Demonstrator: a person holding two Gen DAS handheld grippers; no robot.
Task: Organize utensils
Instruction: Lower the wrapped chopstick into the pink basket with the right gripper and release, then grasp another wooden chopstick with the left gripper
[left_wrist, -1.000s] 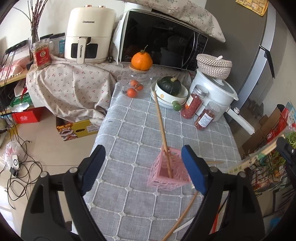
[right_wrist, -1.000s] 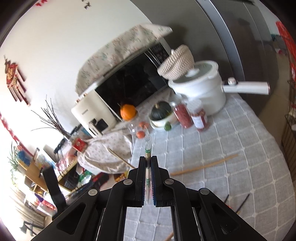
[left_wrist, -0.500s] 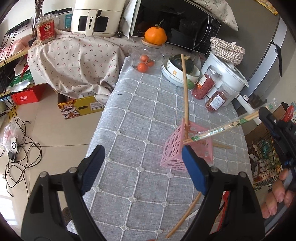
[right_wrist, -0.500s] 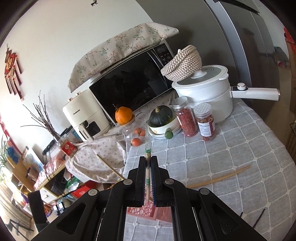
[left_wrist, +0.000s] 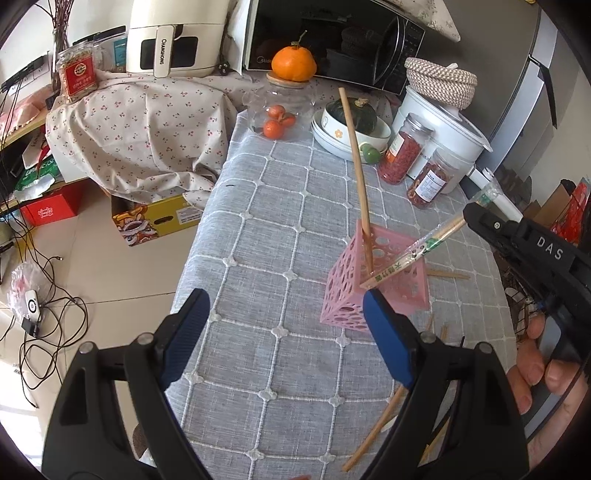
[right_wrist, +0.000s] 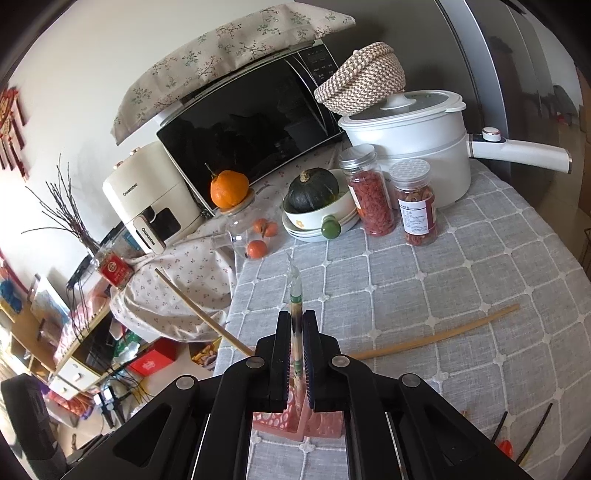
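Observation:
A pink perforated holder (left_wrist: 373, 280) stands on the grey checked tablecloth (left_wrist: 280, 206), with one long wooden chopstick (left_wrist: 356, 158) leaning out of it. My right gripper (left_wrist: 467, 216) comes in from the right. Its pads still touch a plastic-wrapped chopstick pair (left_wrist: 417, 251) and its jaws are just opening. The pair slants down, its lower end at the holder's near rim. In the right wrist view the wrapped pair (right_wrist: 295, 306) sits between the pads of the right gripper (right_wrist: 296, 321), above the holder (right_wrist: 280, 417). My left gripper (left_wrist: 284, 306) hangs open and empty, left of the holder.
A loose wooden chopstick (right_wrist: 436, 338) and dark chopsticks (right_wrist: 532, 432) lie on the cloth to the right. At the back stand two spice jars (right_wrist: 373, 195), a white pot (right_wrist: 413, 136), a bowl with a squash (right_wrist: 317, 214) and a glass jar of oranges (left_wrist: 280, 107). The table's left edge (left_wrist: 199, 236) drops to the floor.
The right gripper has come in from the right and sunk, bringing the wrapped pair's lower end down to the holder's rim. The left gripper dropped slightly and stayed open.

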